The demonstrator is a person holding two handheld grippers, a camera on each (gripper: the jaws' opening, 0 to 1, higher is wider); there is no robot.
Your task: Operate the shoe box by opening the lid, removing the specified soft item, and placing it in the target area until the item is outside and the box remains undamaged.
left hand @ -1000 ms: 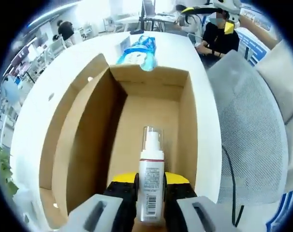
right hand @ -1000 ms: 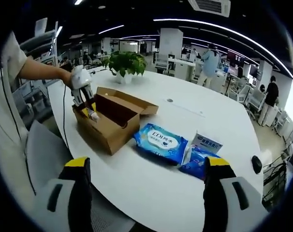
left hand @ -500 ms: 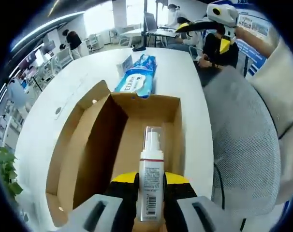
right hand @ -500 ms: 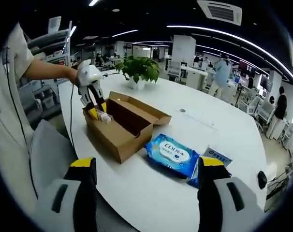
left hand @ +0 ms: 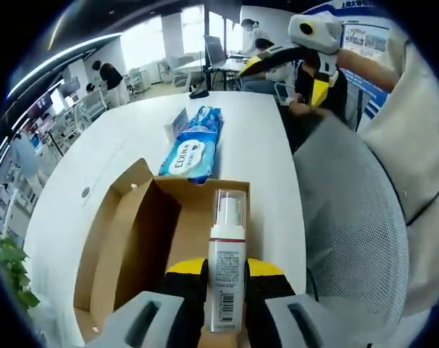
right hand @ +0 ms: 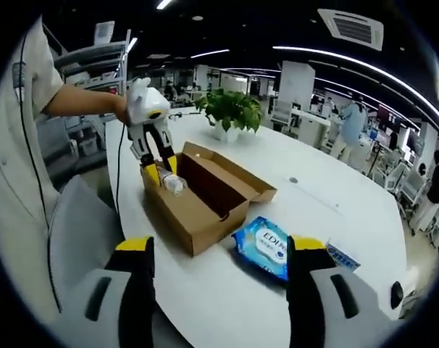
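On white table [right hand: 328,217]: open box [right hand: 205,192], office bkgd.

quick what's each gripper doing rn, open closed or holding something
Left gripper: shut on the spray bottle, above the open box.
Right gripper: open, holding nothing.

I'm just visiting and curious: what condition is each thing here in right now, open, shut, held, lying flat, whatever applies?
Shoe box: lid open, standing on the white table.
Spray bottle: held upright over the near end of the box, clear cap on.
Left gripper: shut on the spray bottle.
Right gripper: open, holding nothing, away from the box.
Blue wipes pack: lying flat on the table beside the box.
Potted plant: upright on the table.
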